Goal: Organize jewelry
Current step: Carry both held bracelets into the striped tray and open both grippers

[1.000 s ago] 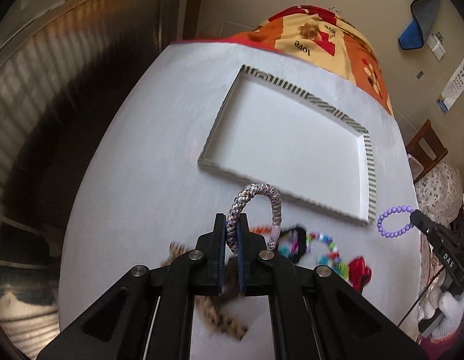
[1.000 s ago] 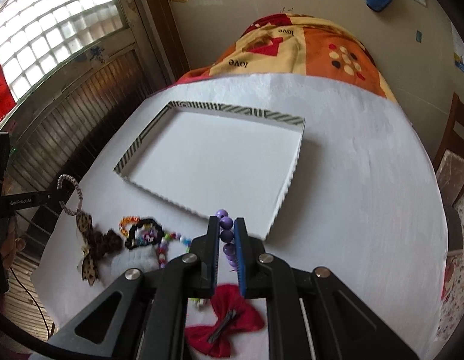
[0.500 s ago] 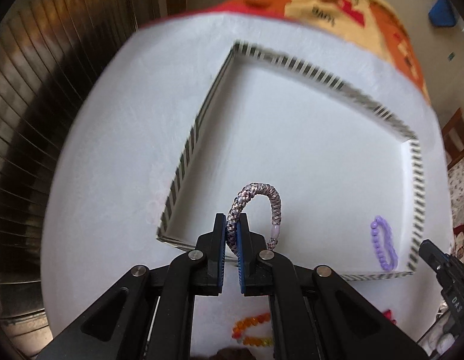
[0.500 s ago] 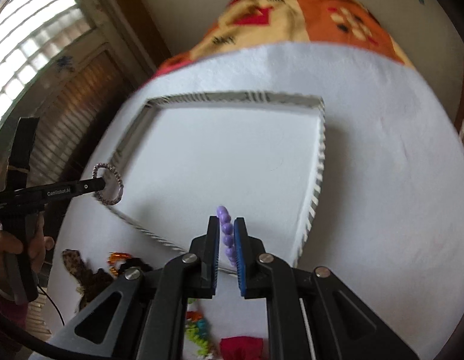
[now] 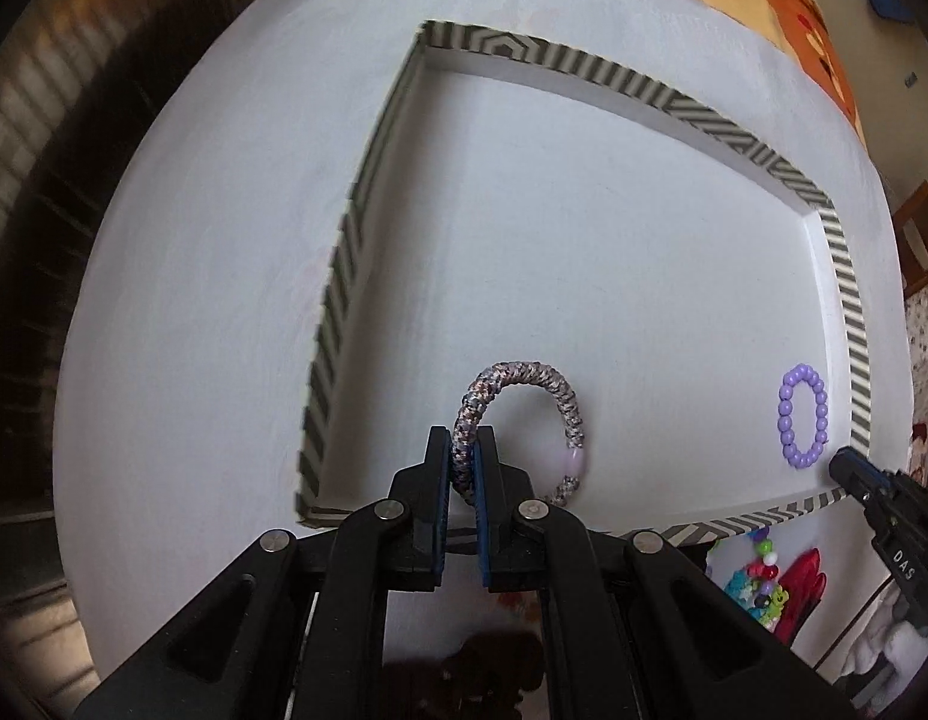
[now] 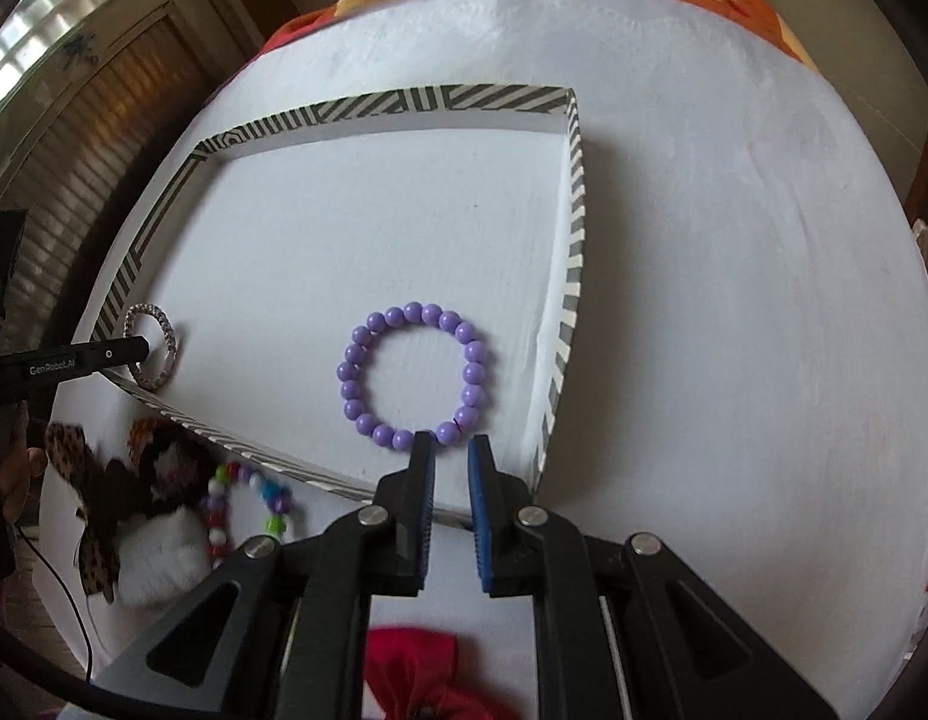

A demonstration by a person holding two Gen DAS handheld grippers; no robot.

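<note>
Left gripper (image 5: 462, 468) clamps braided bracelet (image 5: 523, 414); right gripper (image 6: 444, 468) parted — purple bracelet (image 6: 416, 375) at tips.

Shallow white tray with grey-striped rim (image 6: 574, 252): middle and far half of floor bare, open to approach from above. Near-right floor taken by purple bead bracelet (image 6: 413, 378), lying flat; near-left corner by braided grey-pink bracelet (image 5: 520, 420), standing on edge. Low rim bars sideways entry. White tablecloth (image 6: 733, 300) right of tray clear. Left of near rim, leopard bow (image 6: 74, 480), white pompom (image 6: 161, 558), coloured bead strings (image 6: 248, 504) crowd cloth; red bow (image 6: 422, 672) near front.
</note>
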